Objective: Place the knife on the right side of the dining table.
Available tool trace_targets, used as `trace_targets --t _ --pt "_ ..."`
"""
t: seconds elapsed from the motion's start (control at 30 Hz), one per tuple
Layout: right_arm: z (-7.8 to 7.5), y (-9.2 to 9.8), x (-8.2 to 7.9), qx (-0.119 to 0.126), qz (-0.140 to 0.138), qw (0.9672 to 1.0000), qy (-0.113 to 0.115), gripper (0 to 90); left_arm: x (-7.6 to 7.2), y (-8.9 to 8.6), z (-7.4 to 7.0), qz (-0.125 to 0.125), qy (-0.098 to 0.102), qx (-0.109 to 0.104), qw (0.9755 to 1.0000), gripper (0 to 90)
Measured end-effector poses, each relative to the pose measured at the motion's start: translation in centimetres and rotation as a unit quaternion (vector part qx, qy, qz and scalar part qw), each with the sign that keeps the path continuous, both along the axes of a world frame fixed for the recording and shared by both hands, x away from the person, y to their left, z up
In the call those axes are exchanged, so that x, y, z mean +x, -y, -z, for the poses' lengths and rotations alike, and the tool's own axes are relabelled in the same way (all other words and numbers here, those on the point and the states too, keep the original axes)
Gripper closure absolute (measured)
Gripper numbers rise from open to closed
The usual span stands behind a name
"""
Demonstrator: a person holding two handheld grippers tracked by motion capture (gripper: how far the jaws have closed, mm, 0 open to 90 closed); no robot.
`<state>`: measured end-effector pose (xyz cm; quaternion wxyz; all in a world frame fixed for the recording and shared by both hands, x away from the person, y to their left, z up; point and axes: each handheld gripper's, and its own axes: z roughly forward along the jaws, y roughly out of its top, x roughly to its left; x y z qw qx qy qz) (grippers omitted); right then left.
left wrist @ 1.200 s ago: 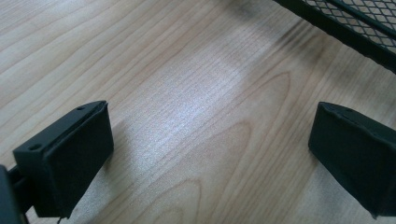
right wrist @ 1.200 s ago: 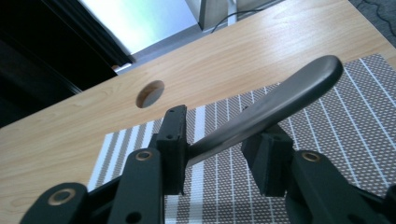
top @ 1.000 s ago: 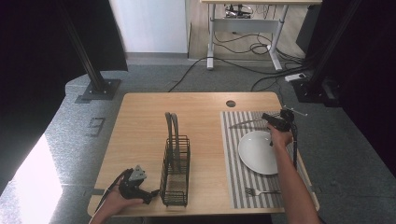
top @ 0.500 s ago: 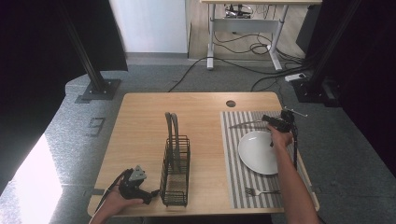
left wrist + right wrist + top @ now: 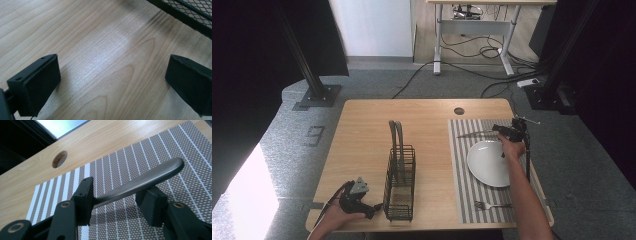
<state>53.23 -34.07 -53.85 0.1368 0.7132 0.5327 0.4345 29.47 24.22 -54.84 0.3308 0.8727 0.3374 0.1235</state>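
High view: knife (image 5: 474, 133) lies on mat (image 5: 462, 200) past the plate (image 5: 488, 162), long axis crosswise, handle at right gripper (image 5: 502, 131). Left gripper (image 5: 374, 207) far off, wide, empty. Right gripper view: jaws have just been opening; handle (image 5: 140, 181) crosses between them, pads apparently off it.

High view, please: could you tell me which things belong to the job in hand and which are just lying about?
In the job: knife, lying on the placemat; right gripper, whose jaws have just been opening, with the knife's handle between them.
Lying about: plate; fork; wire rack; left gripper, open over the table.
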Motion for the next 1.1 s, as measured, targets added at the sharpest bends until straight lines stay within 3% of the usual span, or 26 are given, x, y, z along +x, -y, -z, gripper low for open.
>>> trace_targets --t 0.13,0.37,0.53,0.67,0.83,1.1 --pt "0.1 -0.1 0.2 -0.012 -0.003 0.9999 -0.008 47.2 0.0 0.0 0.0 0.0 0.0 0.0 1.0 0.0" --pt "0.7 0.1 0.4 0.0 0.002 0.9996 -0.029 46.6 0.0 0.0 0.0 0.0 0.0 0.0 1.0 0.0" --pt "0.5 -0.3 0.5 -0.026 -0.007 0.9992 -0.029 45.8 0.0 0.0 0.0 0.0 0.0 0.0 1.0 0.0" --pt "0.4 -0.3 0.5 -0.015 -0.009 0.9991 -0.039 45.0 0.0 0.0 0.0 0.0 0.0 0.0 1.0 0.0" --pt "-0.1 -0.3 0.3 -0.033 -0.015 0.9991 -0.024 43.3 0.0 0.0 0.0 0.0 0.0 0.0 1.0 0.0" --pt "-1.7 -0.9 0.1 -0.071 -0.043 0.9965 0.006 41.5 0.0 0.0 0.0 0.0 0.0 0.0 1.0 0.0"
